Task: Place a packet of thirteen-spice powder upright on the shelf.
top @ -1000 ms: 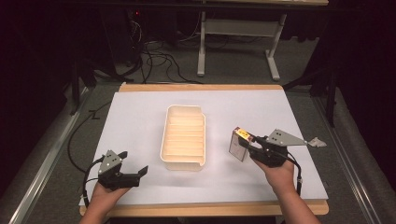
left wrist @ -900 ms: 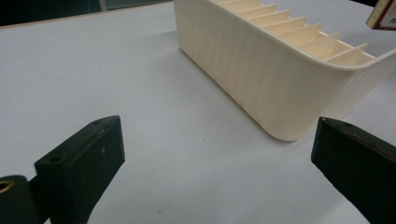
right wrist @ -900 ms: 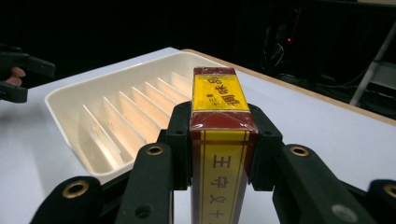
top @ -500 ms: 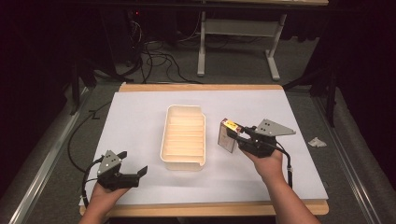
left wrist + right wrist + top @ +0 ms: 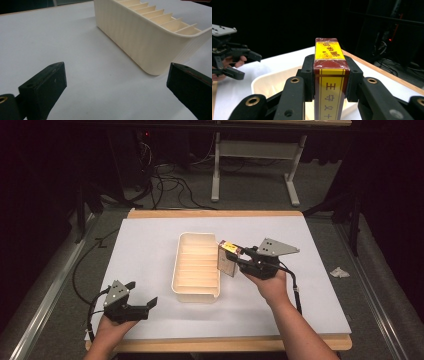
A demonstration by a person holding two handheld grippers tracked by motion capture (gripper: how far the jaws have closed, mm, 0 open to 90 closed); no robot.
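R gripper (image 5: 239,260) clamps a red-yellow box (image 5: 227,259) upright at the slotted tray (image 5: 196,292), prob. to slot it in; L gripper (image 5: 142,306) idles nearby, jaws wide.

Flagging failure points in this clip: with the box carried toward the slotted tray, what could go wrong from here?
The box, clamped in the right gripper, hangs by the tray rim; it could catch a divider or the rim. The light-looking tray might shift, since the open left gripper rests apart from it.
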